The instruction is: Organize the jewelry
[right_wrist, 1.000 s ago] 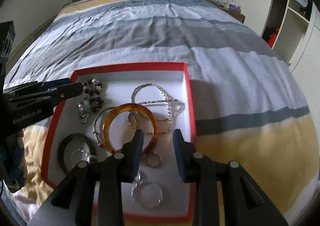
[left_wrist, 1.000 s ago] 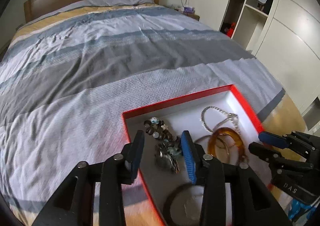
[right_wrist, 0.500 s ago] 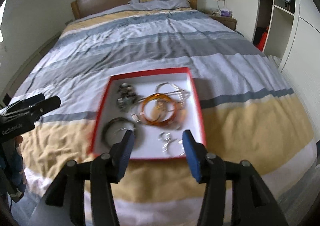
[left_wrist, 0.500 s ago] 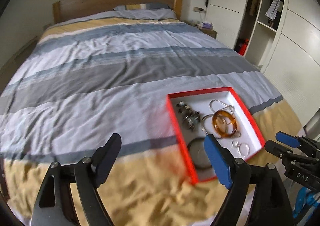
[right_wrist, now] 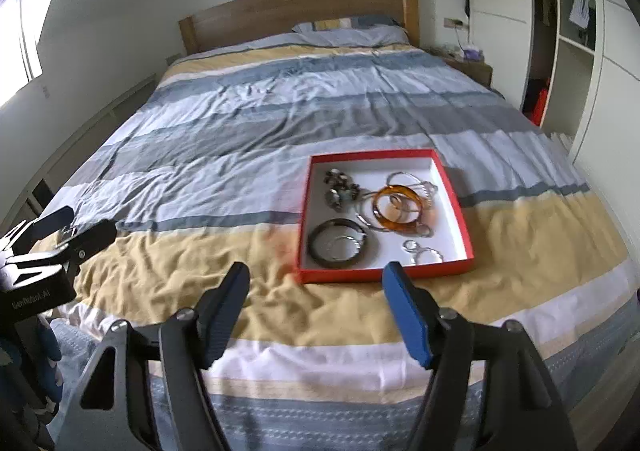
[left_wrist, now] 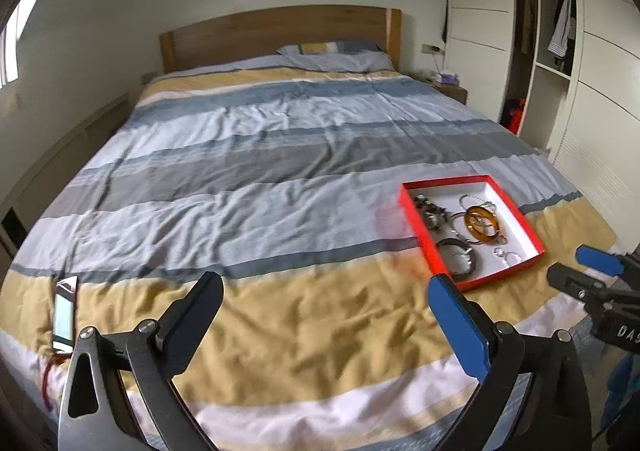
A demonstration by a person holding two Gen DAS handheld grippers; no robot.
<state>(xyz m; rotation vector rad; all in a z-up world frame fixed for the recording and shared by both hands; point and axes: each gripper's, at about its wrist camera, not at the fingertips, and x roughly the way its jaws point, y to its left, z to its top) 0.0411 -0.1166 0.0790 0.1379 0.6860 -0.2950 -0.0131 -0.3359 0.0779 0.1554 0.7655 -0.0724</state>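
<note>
On the yellow band of the striped bedcover (right_wrist: 200, 251), near the foot of the bed, a shallow red tray (right_wrist: 384, 274) with a white floor holds the jewelry. Inside the tray, an amber bangle (right_wrist: 396, 207) lies near the center and overlaps thin silver bangles; a silver chain necklace (right_wrist: 416, 181) lies toward the far right corner, touching the amber bangle. A cluster of dark beads (right_wrist: 340, 187) sits in the far left part, a dark bangle (right_wrist: 340, 241) lies in the near left part, and small silver hoops (right_wrist: 424, 251) rest near the front right wall. In the left wrist view the same tray (left_wrist: 416, 227) appears to the right, with the amber bangle (left_wrist: 482, 223) and dark bangle (left_wrist: 458, 261) visible. The right gripper (right_wrist: 316, 311) is held above the bedcover just in front of the tray, its fingers (right_wrist: 404, 315) spread wide apart and empty. The left gripper (left_wrist: 326, 315) is held above the yellow band to the left of the tray, its fingers (left_wrist: 458, 323) also spread wide apart and empty. Each gripper appears at the edge of the other camera's view. A phone (left_wrist: 65, 315) lies on the bedcover at the near left corner of the bed. A wooden headboard (right_wrist: 300, 11) and a pillow (right_wrist: 352, 33) stand at the far end, and a white wardrobe (right_wrist: 500, 11) lines the right wall.
</note>
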